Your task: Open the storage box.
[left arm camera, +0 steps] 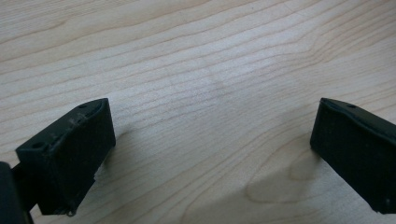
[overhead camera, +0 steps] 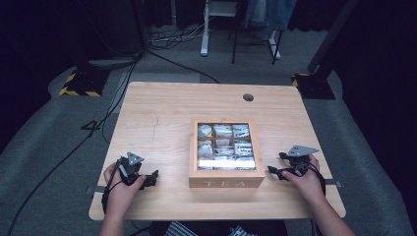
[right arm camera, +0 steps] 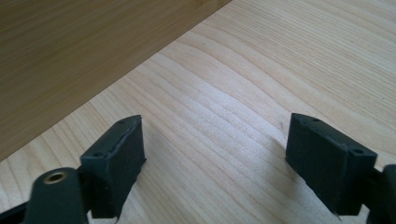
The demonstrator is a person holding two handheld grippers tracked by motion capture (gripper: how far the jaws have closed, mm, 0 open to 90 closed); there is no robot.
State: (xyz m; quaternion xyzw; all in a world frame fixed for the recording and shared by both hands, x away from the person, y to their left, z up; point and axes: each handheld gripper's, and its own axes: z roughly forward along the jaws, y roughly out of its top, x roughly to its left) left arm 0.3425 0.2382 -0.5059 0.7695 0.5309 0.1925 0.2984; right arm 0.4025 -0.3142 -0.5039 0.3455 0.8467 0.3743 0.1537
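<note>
"TEA" — pale capitals on the wooden box (overhead camera: pixel 226 182) front wall

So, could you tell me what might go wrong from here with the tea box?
The tea box has a clear lid; its packets are tightly packed, so a careless lift could spill them. The right gripper, open, sits close beside the box wall and could nudge it sideways. The left gripper, also open, rests farther off on the table, so a one-sided push might turn the box.
</note>
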